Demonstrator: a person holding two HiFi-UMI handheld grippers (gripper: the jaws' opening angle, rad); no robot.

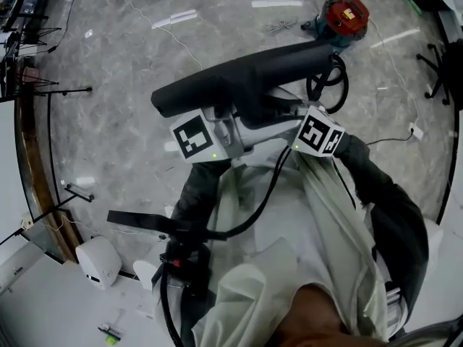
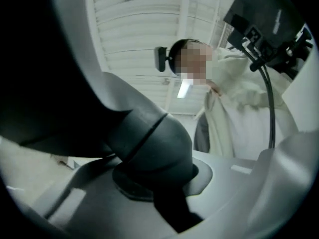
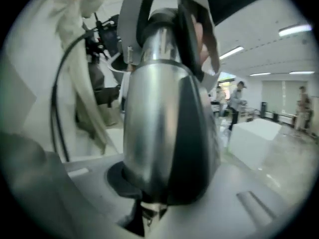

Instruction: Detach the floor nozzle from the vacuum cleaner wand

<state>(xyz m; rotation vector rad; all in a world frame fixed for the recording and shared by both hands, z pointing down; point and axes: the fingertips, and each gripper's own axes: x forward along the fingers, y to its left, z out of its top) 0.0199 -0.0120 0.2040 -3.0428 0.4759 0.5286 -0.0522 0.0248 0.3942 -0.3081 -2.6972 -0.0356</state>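
Clamping glossy silver wand, right gripper sits near matte black nozzle.

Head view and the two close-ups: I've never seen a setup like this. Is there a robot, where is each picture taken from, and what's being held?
There is no robot here. A person holds a two-jaw gripper in each hand. The head view comes from a camera on the person's head, looking down at the floor, where a red vacuum cleaner stands. The other two pictures come from cameras riding on the grippers. The left gripper is clamped on the floor nozzle by its dark neck. The right gripper grips the shiny metal wand. The patterned cubes belong to the grippers. I cannot tell whether the nozzle and wand are apart yet.
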